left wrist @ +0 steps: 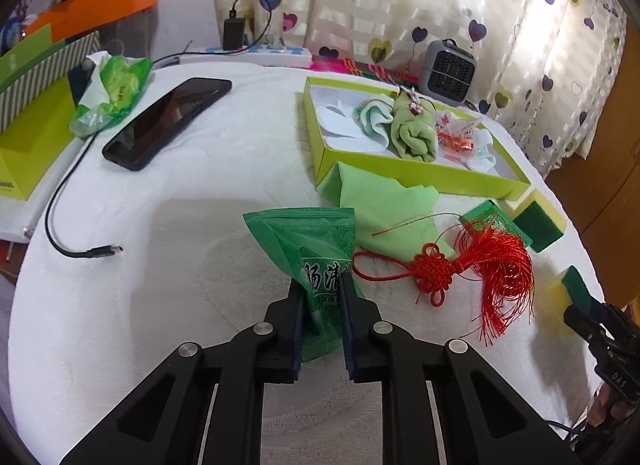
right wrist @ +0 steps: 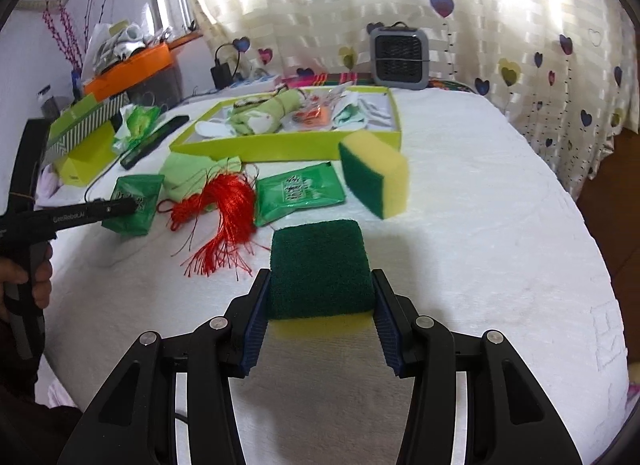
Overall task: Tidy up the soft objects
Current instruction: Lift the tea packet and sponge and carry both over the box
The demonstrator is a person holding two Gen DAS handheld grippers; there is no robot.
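Nearest, on a table covered with a white cloth [right wrist: 460, 185], each hand-held gripper is clamped on something soft. The left gripper [left wrist: 320, 289] pinches a green foil packet [left wrist: 308, 241] printed with Chinese characters I cannot read in full; its pads press the packet's lower part. The right gripper [right wrist: 320, 297] holds a yellow sponge with a dark green scouring face [right wrist: 318, 265] squeezed between its blue pads. On the left gripper's side arm, in the right wrist view, white lettering seems to read "GenRobot.AI". Just beyond lie a red knotted tassel [left wrist: 472, 261], a light green cloth [left wrist: 384, 205], a second green packet [right wrist: 298, 193] and another sponge [right wrist: 374, 177] leaning by the tray. Farther back sits the lime-green tray [left wrist: 420, 173], already holding a rolled green towel [left wrist: 412, 131], white and mint socks and an orange-printed wrapper. A black phone [left wrist: 164, 121] and a loose cable lie well to the left; a small grey heater [left wrist: 450, 73] stands before heart-patterned curtains. Judging by this, the pick-up step is done for both items, and the next move is to carry them over the tray wall and release them into a free spot without dragging the tassel's threads.
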